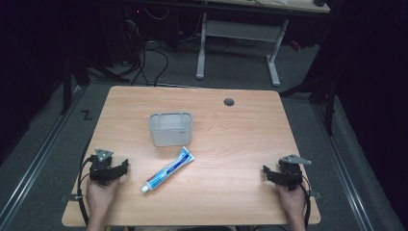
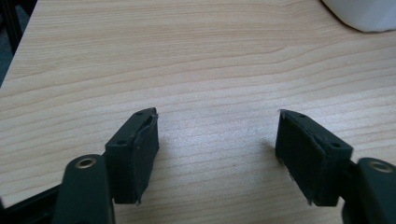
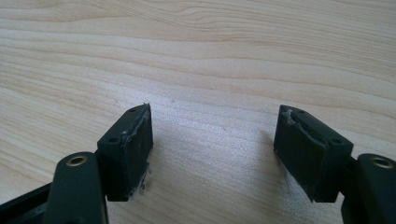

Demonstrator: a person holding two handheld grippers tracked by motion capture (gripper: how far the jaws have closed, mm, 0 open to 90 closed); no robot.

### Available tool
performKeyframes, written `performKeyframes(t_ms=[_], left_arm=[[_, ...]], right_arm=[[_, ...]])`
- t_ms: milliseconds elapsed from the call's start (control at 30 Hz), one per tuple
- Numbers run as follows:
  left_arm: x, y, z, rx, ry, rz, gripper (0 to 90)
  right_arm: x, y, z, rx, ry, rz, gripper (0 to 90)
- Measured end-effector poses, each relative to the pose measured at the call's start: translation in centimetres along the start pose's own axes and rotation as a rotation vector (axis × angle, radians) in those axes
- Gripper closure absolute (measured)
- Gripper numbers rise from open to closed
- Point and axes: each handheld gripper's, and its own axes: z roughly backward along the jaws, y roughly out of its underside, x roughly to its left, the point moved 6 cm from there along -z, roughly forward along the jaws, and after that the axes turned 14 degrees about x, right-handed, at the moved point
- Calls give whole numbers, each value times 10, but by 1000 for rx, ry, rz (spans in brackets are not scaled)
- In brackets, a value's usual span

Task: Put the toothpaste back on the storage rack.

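The left claw point(image 1: 109, 169) rests low at the near left corner of the table point(image 1: 240, 144), its jaws spread wide with nothing but bare wood grain between them, and the right claw point(image 1: 284, 174) sits in the same way at the near right corner, jaws likewise apart and empty; both seem parked at the table's edge as a ready stance, well apart from the work so that either hand can set off freely. The toothpaste tube point(image 1: 169, 169) lies flat on the table between the two claws, slanted, its white cap toward the near left and its crimped end pointing up toward the grey bin point(image 1: 171, 129), which stands upright just beyond it near the middle of the table; lying loose and close to the bin's front wall, the tube looks set out to be picked up and dropped in. The tube is nearer the left claw, which points roughly toward it. In the left gripper view a pale rounded edge point(image 2: 362, 14) is cut off at the top right corner, probably the bin. The bin's inside is too dim to tell whether it holds anything, and the print on the tube is too small to read
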Motion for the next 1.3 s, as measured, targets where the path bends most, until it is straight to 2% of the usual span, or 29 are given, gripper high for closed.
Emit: performKeyframes(t_ms=[300, 533, 667, 867, 1033, 1167, 1300], left_arm=[[-2, 0, 0, 8, 7, -10, 251], [-2, 0, 0, 14, 7, -7, 254], [-1, -1, 1, 35, 5, -12, 259], [0, -4, 10, -1, 14, -12, 278], [-4, -6, 18, 6, 21, -56, 297], [-10, -7, 24, -23, 37, -65, 302], [-16, -8, 28, -21, 49, -88, 300]], right_arm=[[0, 0, 0, 0, 0, 0, 282], [0, 0, 0, 0, 0, 0, 282], [0, 0, 0, 0, -1, -1, 282], [0, 0, 0, 0, 0, 0, 282], [0, 0, 0, 0, 0, 1, 282], [0, 0, 0, 0, 0, 1, 282], [0, 0, 0, 0, 0, 1, 282]])
